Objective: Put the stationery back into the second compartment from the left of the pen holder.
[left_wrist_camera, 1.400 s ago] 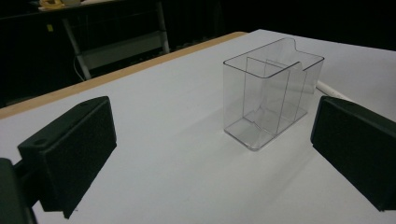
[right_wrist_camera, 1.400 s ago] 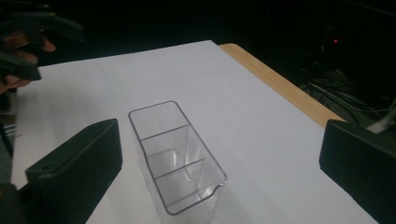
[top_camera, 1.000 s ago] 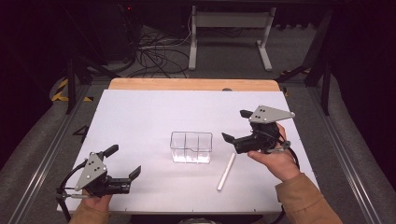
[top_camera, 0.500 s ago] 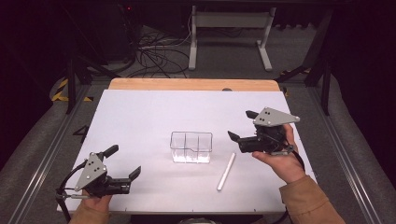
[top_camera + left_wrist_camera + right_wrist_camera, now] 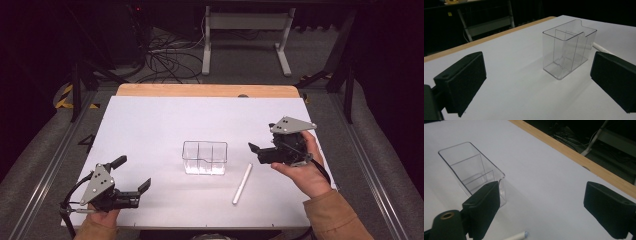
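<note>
Currently both tools, left tool (image 5: 134, 173) and right tool (image 5: 254, 151), gape empty, flanking clear divided box (image 5: 205, 157), white stick (image 5: 242, 183) lying near right, ready for pickup.

- Thin white stick (image 5: 516, 236): cut off by the right gripper view's bottom edge.
- Same stick, left gripper view: mostly hidden behind the clear plastic divided box (image 5: 569, 47).

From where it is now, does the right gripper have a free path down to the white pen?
Probably yes. The right gripper hangs open just above and beside the white pen, which lies alone on the table, apart from the clear organizer; nothing lies between.
</note>
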`<action>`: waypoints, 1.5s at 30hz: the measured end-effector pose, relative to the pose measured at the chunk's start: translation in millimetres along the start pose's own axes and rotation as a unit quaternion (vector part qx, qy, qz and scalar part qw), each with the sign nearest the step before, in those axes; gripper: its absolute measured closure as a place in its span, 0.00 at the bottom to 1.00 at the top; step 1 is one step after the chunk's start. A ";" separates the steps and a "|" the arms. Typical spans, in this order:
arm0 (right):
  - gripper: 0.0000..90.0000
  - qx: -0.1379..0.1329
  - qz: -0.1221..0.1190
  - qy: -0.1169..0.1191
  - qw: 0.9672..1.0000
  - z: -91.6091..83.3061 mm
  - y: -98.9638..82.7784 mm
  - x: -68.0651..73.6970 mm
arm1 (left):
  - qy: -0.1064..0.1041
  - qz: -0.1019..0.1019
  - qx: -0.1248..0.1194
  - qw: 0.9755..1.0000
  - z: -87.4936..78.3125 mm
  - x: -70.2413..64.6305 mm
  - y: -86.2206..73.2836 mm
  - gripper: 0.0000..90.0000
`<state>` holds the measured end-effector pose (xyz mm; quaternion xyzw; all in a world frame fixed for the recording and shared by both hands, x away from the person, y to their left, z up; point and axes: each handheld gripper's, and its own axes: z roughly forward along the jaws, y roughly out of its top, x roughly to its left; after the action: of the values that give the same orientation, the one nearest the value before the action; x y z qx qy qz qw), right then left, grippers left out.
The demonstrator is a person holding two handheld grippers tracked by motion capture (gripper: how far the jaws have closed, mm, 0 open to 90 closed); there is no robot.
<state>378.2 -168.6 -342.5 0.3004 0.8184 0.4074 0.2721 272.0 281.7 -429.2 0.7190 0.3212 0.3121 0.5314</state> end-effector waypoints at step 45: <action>0.42 0.266 0.241 -0.024 0.933 66.4 -25.9 29.5 | -0.005 -0.001 -0.001 1.000 1.3 -1.4 -0.8 0.01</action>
<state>397.2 -126.8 -404.5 0.5596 0.7932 0.2201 0.0957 272.0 280.0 -430.4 0.7197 0.3190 0.3085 0.5339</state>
